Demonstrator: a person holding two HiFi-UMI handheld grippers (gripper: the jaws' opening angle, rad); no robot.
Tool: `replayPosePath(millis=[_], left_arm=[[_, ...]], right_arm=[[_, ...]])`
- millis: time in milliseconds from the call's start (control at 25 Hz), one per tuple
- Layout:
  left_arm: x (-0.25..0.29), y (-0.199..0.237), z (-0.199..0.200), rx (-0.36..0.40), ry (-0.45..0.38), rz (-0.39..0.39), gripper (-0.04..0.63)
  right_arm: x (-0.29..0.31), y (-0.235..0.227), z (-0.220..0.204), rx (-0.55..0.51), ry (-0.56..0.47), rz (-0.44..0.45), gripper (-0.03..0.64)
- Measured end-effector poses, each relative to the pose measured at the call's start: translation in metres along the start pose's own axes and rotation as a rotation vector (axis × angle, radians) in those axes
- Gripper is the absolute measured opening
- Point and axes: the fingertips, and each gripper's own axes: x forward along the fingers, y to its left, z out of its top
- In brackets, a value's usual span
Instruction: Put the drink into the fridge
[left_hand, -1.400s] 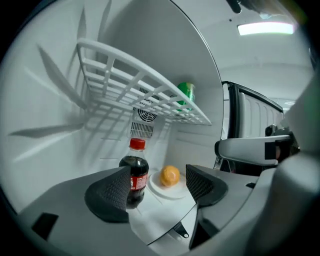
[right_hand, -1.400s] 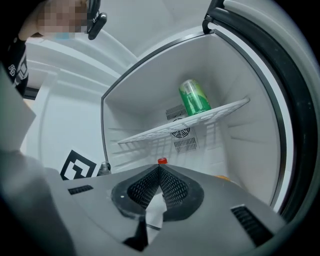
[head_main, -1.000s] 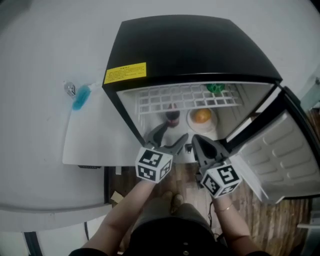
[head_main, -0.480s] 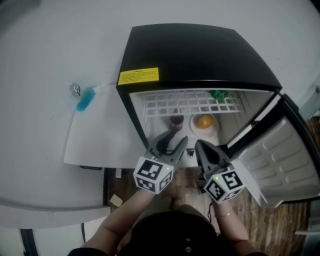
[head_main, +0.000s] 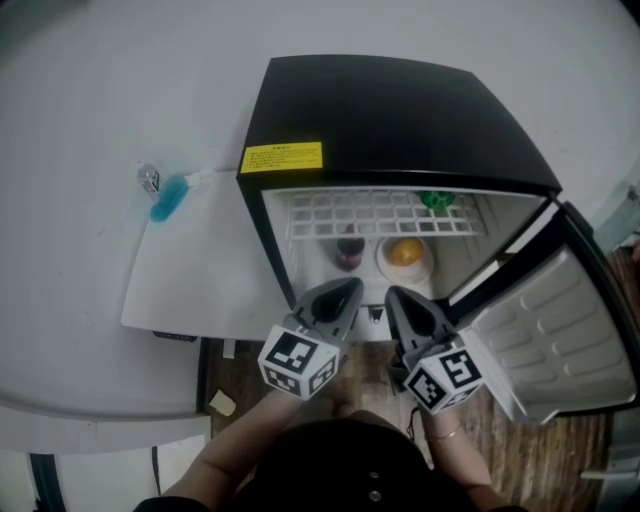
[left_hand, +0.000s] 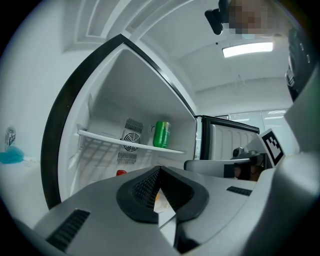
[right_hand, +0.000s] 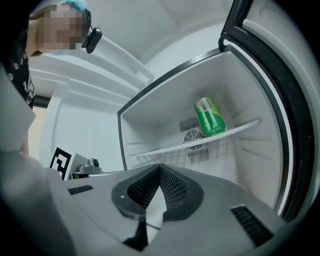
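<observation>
Drink bottle (head_main: 348, 250), dark with a red cap, stands upright on the fridge (head_main: 400, 110) floor under the wire shelf, a plate (head_main: 382, 262) just at its 3 o'clock. Left gripper (head_main: 345, 288) and right gripper (head_main: 393, 293) hover outside at its 6 o'clock, both jaws closed on nothing. Risk: a forward nudge from either would likely topple the bottle onto the plate.

Office-like room: mini fridge (head_main: 400, 120), ceiling light (left_hand: 248, 49)

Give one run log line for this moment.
left gripper: shut, empty | right gripper: shut, empty | drink: inside fridge | door: open
</observation>
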Motion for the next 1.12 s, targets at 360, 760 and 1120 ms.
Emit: replayPosePath(millis=[360,760,1120], left_arm=[[-0.002,-0.015,-0.005,-0.007,0.016,-0.056,0.005],[-0.005,-0.013,-0.011,-0.018,0.031,-0.052,0.005],[-0.005,-0.014,-0.018,-0.002,0.054,-0.056,0.005]], right_arm=[[0.000,0.001,-0.001,0.004,-0.019,-0.009,0.008],[0.003,0.005,-0.005,0.008,-0.035,-0.014,0.008],[0.004,0.010,-0.012,0.002,-0.008,-0.008,0.008]])
